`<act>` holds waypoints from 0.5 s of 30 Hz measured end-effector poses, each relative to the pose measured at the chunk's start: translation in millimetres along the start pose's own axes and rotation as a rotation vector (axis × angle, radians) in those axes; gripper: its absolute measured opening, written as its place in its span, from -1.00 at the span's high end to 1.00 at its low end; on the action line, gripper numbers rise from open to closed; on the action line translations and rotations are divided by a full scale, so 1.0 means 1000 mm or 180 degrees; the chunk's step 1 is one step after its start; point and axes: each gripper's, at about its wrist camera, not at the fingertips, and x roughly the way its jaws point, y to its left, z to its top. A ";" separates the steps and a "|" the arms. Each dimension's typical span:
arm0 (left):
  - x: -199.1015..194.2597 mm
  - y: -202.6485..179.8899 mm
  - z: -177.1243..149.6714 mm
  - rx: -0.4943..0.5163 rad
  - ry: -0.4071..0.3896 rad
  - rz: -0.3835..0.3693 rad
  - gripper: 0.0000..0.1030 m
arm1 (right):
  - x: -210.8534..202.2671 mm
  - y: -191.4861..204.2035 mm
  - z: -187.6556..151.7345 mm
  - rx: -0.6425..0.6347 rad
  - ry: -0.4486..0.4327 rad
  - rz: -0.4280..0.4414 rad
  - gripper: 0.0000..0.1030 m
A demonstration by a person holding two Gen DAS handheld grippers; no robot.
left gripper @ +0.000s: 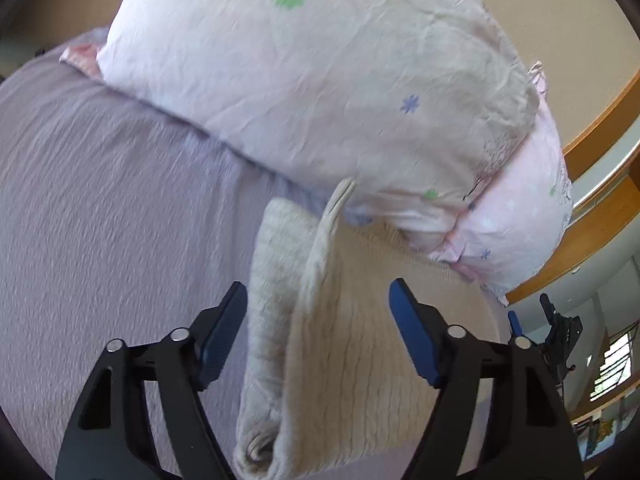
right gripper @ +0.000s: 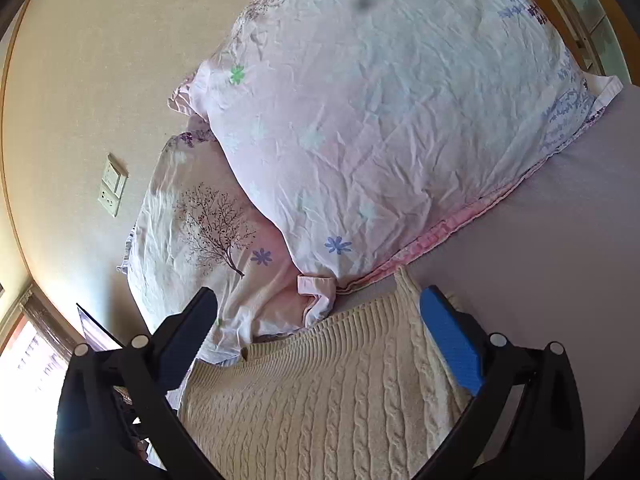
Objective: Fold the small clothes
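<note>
Cream cable-knit fills the lower middle of both views: the sweater (left gripper: 360,360) lies on the bed (left gripper: 100,200), its far edge reaching up to the pillows. Seen from the left wrist camera, the left gripper (left gripper: 318,332) has its jaws spread wide, one blue pad (left gripper: 220,336) on the left and the other on the right, with the sweater lying between and below them — the pads close on nothing, and I cannot tell whether they touch the knit. A folded part of the sweater rises in a ridge just inside the left pad, ending in a rolled cuff near the bottom edge.

From the right wrist camera, the right gripper (right gripper: 320,328) is likewise wide open over the sweater (right gripper: 320,400). Its right-hand blue pad (right gripper: 452,340) sits against a raised corner of the knit; the other finger is well apart, over a pillow. Nothing is clamped.

Behind the sweater, a large pale-pink pillow (right gripper: 380,120) with small flower prints rests partly on a second pillow (right gripper: 192,232) printed with a tree. A wall switch plate (right gripper: 112,188) shows on the beige wall (right gripper: 80,60) at left.
</note>
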 end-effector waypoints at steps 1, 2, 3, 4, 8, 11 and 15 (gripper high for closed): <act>0.007 0.008 -0.005 -0.0094 0.0126 -0.0021 -0.15 | -0.004 -0.002 0.001 0.0022 0.0014 0.0004 -0.97; 0.012 0.015 -0.010 -0.0185 0.0210 -0.0077 -0.09 | -0.003 -0.004 0.001 0.0048 0.0029 0.0006 -0.97; 0.017 0.020 -0.014 -0.0263 0.0273 -0.0138 -0.07 | 0.001 -0.003 0.004 0.0072 0.0046 0.0002 -0.97; 0.023 0.024 -0.018 -0.0324 0.0321 -0.0198 -0.03 | 0.001 -0.003 0.005 0.0093 0.0071 0.0008 -0.97; 0.028 0.029 -0.024 -0.0529 0.0205 -0.0424 0.17 | 0.008 -0.008 0.002 0.0199 0.0164 0.0104 -0.97; 0.038 0.037 -0.032 -0.0888 0.0235 -0.0667 0.55 | 0.012 -0.009 0.003 0.0298 0.0273 0.0239 -0.97; 0.022 0.009 -0.030 -0.1075 0.0080 -0.1191 0.61 | 0.000 -0.011 0.013 0.0303 0.0226 0.0293 -0.97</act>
